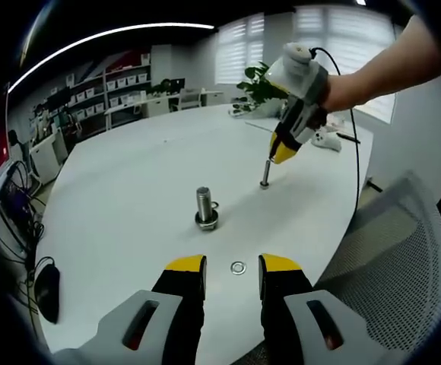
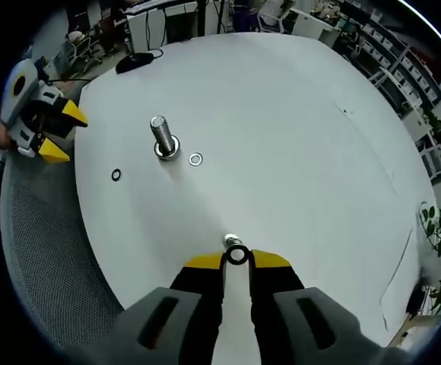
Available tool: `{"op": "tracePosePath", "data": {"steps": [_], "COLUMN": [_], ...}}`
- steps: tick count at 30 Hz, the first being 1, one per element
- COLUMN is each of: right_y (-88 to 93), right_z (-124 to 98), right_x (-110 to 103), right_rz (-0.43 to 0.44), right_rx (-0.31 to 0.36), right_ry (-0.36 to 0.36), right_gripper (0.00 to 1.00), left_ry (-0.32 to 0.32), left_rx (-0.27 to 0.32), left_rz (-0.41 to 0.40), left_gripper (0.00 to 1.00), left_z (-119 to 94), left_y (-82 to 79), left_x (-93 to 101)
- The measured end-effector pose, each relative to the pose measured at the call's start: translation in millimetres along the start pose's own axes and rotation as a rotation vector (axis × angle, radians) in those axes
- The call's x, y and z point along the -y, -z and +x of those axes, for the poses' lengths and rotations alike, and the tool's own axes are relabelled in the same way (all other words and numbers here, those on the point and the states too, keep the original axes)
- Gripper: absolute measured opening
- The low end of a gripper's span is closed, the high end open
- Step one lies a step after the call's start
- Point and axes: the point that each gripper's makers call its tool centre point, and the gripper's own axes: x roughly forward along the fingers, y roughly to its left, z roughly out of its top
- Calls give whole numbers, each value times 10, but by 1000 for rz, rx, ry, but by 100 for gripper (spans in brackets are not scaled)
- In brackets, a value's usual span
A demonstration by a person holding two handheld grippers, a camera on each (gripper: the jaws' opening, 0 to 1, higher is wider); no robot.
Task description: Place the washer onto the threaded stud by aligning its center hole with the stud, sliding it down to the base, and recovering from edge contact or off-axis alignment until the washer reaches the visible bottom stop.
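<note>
Left gripper view shows two upright threaded parts on the white table (image 1: 129,175): a thick stud (image 1: 205,205) standing on its base near the middle, long axis vertical, and a thinner bolt (image 1: 266,173) farther off. Two washers lie flat, one (image 1: 238,268) just ahead of the left gripper (image 1: 232,275), whose jaws stand apart and empty, another (image 1: 216,205) beside the stud's base. The right gripper (image 1: 278,152) hovers at the thin bolt's top. Right gripper view adds a closer look: the right gripper's (image 2: 236,260) jaws are pressed together on a small washer (image 2: 236,255), held over the bolt top (image 2: 230,241).
</note>
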Motion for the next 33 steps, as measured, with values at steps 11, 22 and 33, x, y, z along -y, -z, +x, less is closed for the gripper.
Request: {"op": "tracePosePath", "data": {"steps": [11,22,33], "right_y": [-53,-3,106], "right_z": [69,244,359], "right_x": [-28,-6,21], "right_rz": [-28,-36,-32], "right_rx": [-20,-72,-119], "right_ry": [0,-25,-48], "right_gripper": [14,14,14], "left_ry": [0,-1,-3], "left_rx": [5,4,1], "left_rz": [0,2,-3], "left_gripper": [25,25,25], "left_z": [-18,-15,-6], "left_y": [-7,-4,5], "left_x": [-2,-5,-10]}}
